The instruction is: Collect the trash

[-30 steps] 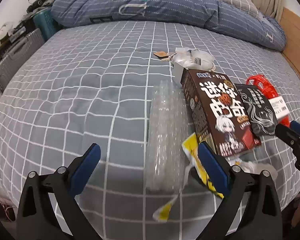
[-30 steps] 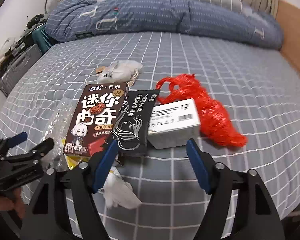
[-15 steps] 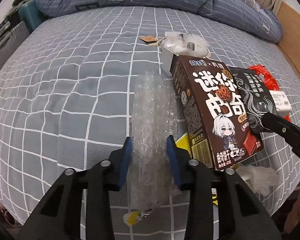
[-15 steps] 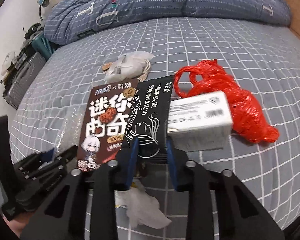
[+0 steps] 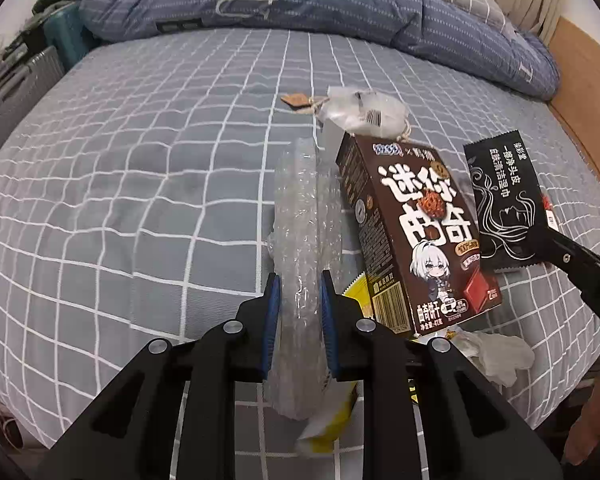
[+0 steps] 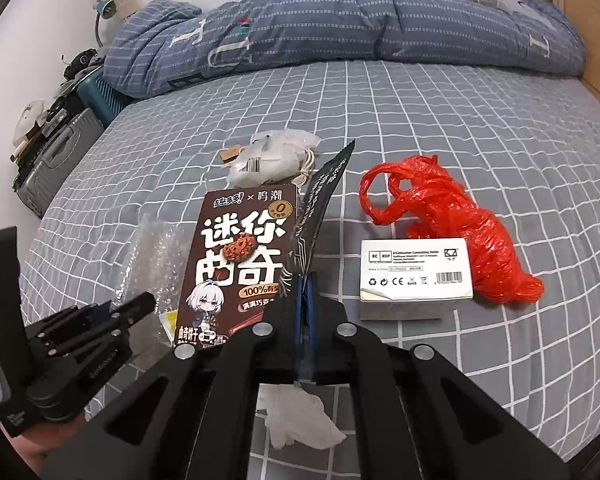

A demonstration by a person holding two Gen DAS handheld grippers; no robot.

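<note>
Left gripper (image 5: 298, 300) clamped on the bubble wrap roll (image 5: 302, 216), center of the left wrist frame, blue pads (image 5: 272, 312) pressing its near end. Right gripper (image 6: 305, 304) pinched tight on the black wet-wipe sachet (image 6: 320, 200), which stands edge-on at center of the right wrist frame, lifted off the grid-pattern bedsheet (image 6: 460, 128). Brown cookie box (image 6: 240, 264) lies left of the sachet, touching the wrap. White carton (image 6: 416, 270) sits right of center, red plastic bag (image 6: 452, 220) touching it behind. Clear poly bag with tag (image 6: 268, 156) above the cookie box. Crumpled white tissue (image 6: 300, 420) at bottom center. Yellow wrapper (image 5: 332, 424) under the wrap.
</note>
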